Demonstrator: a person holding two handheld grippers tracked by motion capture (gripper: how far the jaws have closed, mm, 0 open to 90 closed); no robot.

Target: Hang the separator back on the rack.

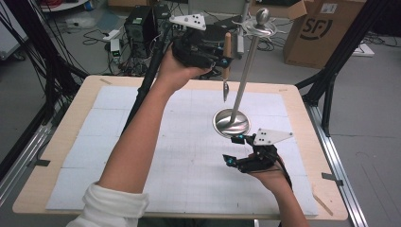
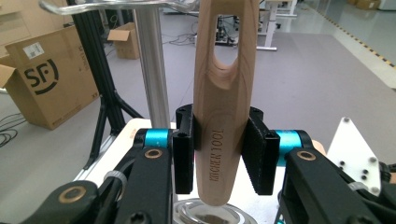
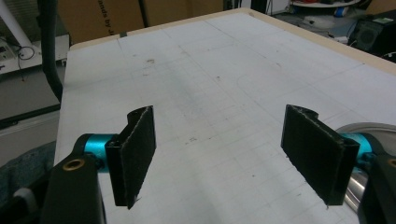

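Note:
A metal stand has a round base (image 1: 231, 122), a slanting pole (image 1: 245, 75) and hooks under a knob (image 1: 262, 16). My left gripper (image 1: 226, 60) is raised high beside the pole and is shut on a wooden kitchen-tool handle (image 1: 228, 45). The tool's metal tip (image 1: 225, 90) hangs down. In the left gripper view the handle (image 2: 222, 93), marked KITCHEN TOOL and with a slot hole, stands upright between the pads (image 2: 259, 154), close to the pole (image 2: 152, 60). My right gripper (image 1: 232, 150) rests on the mat just in front of the base, open and empty (image 3: 233, 154).
A white gridded mat (image 1: 189, 142) covers the wooden table (image 1: 71, 109). On the floor beyond are a cardboard box (image 1: 321, 28), a computer tower (image 1: 142, 23) and cables. Black frame posts (image 1: 331, 71) stand at both sides.

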